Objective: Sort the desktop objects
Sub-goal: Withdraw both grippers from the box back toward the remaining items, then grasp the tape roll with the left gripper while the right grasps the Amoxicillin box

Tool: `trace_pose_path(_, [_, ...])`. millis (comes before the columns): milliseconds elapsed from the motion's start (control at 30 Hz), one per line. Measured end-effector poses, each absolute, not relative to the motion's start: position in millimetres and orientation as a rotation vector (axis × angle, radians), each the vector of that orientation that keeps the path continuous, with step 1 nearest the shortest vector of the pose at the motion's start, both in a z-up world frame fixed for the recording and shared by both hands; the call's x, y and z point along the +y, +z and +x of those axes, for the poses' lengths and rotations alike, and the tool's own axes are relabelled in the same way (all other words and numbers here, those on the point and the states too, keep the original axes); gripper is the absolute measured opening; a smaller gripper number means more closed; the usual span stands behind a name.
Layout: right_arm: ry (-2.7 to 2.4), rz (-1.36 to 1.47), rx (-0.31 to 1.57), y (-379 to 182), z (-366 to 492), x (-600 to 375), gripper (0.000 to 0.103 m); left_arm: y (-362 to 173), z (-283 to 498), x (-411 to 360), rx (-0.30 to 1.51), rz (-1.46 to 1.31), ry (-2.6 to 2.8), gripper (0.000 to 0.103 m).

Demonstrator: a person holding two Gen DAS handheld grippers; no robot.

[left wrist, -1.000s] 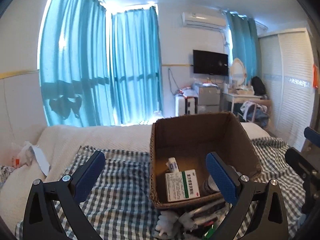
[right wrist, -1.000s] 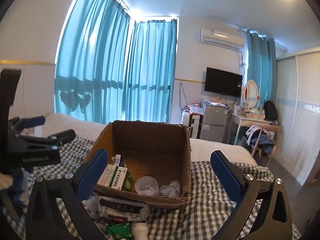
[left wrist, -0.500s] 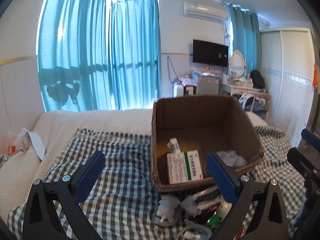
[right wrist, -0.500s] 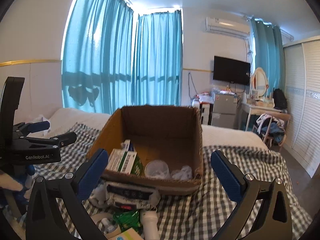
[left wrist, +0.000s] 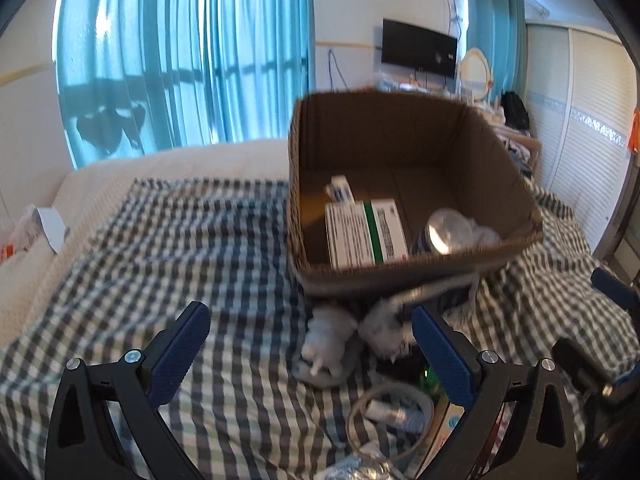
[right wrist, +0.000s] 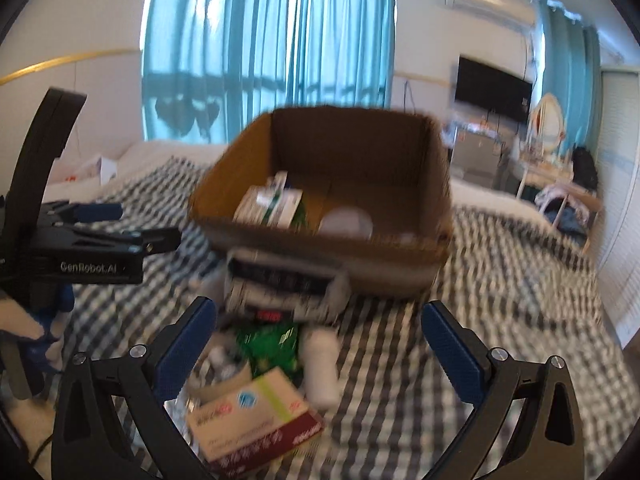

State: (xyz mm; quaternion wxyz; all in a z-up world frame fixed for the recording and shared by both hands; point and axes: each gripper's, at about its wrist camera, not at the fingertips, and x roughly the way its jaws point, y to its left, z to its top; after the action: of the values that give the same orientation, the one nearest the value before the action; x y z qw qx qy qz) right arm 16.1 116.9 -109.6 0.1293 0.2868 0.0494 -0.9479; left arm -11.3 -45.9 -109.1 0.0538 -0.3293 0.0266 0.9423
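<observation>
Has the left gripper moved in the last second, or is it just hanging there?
Yes. In its own view the cardboard box has grown larger and the clutter in front of it has come into sight, so the open left gripper has tipped downward toward it.

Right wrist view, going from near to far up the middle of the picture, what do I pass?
Red and white medicine box → green packet → white and dark pack → cardboard box → blue curtains.

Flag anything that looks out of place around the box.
Several items lie loose on the checked cloth in front of the box rather than inside: a red-and-white carton, a green packet, a white bottle. Nothing looks spilled or damaged.
</observation>
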Motion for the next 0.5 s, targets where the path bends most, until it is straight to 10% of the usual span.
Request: trace_pose_path(500, [-2.673, 1.214, 0.036, -178, 39, 81, 0.103, -180, -16, -32, 0.093, -1.387, 2.683, 0.103])
